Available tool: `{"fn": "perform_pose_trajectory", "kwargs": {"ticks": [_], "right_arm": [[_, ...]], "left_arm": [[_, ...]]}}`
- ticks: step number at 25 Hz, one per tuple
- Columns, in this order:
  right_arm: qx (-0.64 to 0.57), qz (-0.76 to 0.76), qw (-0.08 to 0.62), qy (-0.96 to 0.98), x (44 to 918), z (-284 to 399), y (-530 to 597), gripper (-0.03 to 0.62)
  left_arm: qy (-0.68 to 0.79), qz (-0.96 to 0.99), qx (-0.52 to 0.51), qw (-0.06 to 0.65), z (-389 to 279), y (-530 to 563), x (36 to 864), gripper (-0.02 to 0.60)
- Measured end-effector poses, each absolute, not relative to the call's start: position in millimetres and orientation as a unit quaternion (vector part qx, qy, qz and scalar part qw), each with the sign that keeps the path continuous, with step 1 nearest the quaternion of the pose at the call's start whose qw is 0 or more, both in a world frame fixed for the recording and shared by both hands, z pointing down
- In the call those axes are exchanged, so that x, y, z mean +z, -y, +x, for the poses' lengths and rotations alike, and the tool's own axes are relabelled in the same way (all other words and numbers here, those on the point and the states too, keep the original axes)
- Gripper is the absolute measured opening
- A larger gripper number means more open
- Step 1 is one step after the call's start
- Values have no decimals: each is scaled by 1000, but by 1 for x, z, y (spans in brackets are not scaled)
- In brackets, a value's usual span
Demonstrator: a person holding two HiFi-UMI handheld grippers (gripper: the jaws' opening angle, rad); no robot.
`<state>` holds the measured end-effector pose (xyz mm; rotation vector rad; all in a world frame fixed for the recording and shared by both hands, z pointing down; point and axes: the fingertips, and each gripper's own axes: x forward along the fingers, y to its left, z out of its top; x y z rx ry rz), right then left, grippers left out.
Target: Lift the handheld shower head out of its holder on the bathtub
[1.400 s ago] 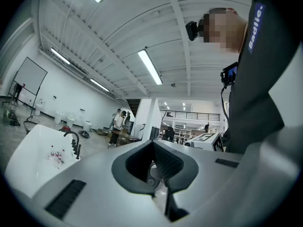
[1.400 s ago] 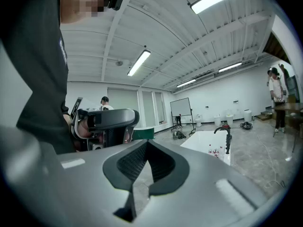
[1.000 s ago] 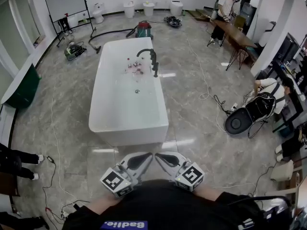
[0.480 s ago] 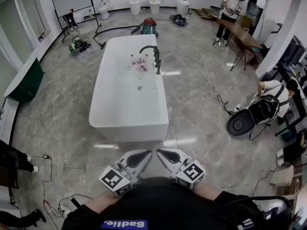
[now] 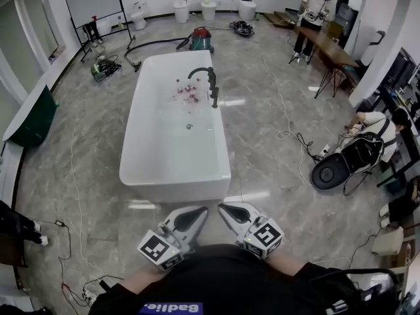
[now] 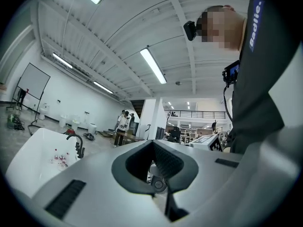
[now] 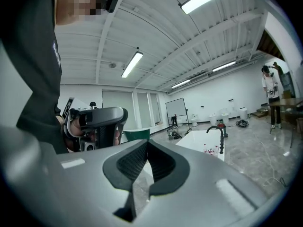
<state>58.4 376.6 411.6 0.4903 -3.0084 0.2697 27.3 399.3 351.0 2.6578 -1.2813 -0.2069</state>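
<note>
A white freestanding bathtub (image 5: 176, 143) stands on the grey floor ahead of me. On its right rim rises a black faucet (image 5: 209, 84) with the handheld shower head hanging in its holder. The faucet also shows small in the left gripper view (image 6: 75, 143) and the right gripper view (image 7: 218, 136). My left gripper (image 5: 201, 211) and right gripper (image 5: 224, 209) sit side by side close to my body, well short of the tub's near end. Both are shut with nothing between the jaws. Each points roughly level towards the tub.
Small bottles (image 5: 187, 90) lie inside the tub near the faucet. A red vacuum (image 5: 200, 39) with its hose stands beyond it. Cables (image 5: 289, 133) trail over the floor on the right, where a person (image 5: 367, 126) sits by a black round object (image 5: 326, 174). Toilets (image 5: 180, 10) line the back wall.
I have come slightly nearer to the tub, carrying both shut grippers along. Their place side by side in front of me is the same.
</note>
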Motion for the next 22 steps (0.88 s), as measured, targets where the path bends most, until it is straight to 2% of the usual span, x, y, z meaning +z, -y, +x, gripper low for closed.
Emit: {"fn": "perform_pose_trajectory", "kwargs": {"ticks": [5,13,22], "right_arm": [[91,188,56,976,423,32,-317,3],[107,229,78,964,434,-56,-208,3],[116,277,92,949,432,-128,-123,2]], "left_arm": [[404,906,-73,103,-2,-332,362,5],[391,910,-85,111,-105,-208,366,5],[353,926,-77,106,-185,-127,364,5]]}}
